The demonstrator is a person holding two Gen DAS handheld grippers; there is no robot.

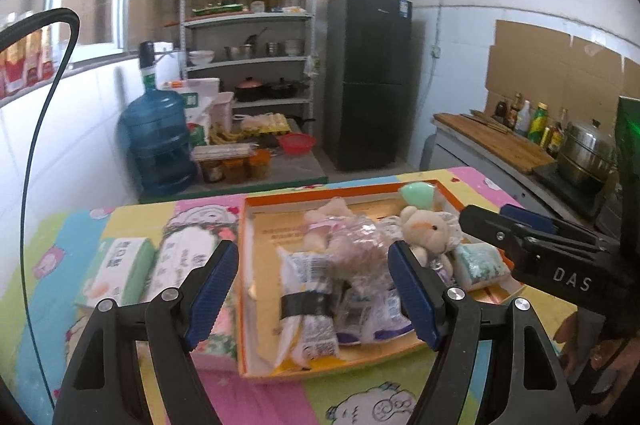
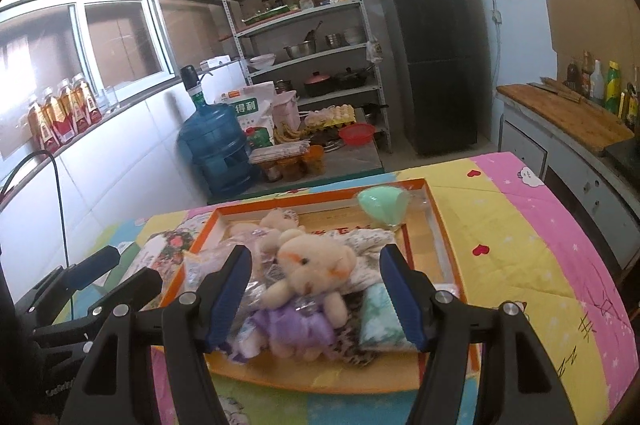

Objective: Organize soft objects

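Currently both grippers hang above an orange shallow box (image 1: 436, 189) on a surface covered with a cartoon-print cloth (image 2: 532, 237). Left gripper (image 1: 316, 289): fingers wide apart, nothing between the blue pads; below them in the box lie white snack packets, one banded in black (image 1: 306, 305). Right gripper (image 2: 316, 295): fingers apart, pads pressing on nothing; under them lies a cream teddy bear in a purple dress (image 2: 310, 285), on crinkly wrapped items.

Also in the box: a second plush toy (image 2: 276, 221) toward the far side, a mint-green sponge-like piece in clear wrap (image 2: 384, 203) at the far right corner, and a pale green patterned pack (image 2: 378, 321) just right of the bear.

Outside the box, on its left, two tissue packs lie side by side on the cloth, one green-edged (image 1: 120, 271), one white (image 1: 182, 257).

Right gripper shows at the right edge of the left wrist view, a hand (image 1: 616, 365) beneath it.

Background: blue water jug (image 1: 158, 141), metal shelf rack (image 1: 248, 37), dark fridge (image 1: 366, 77).
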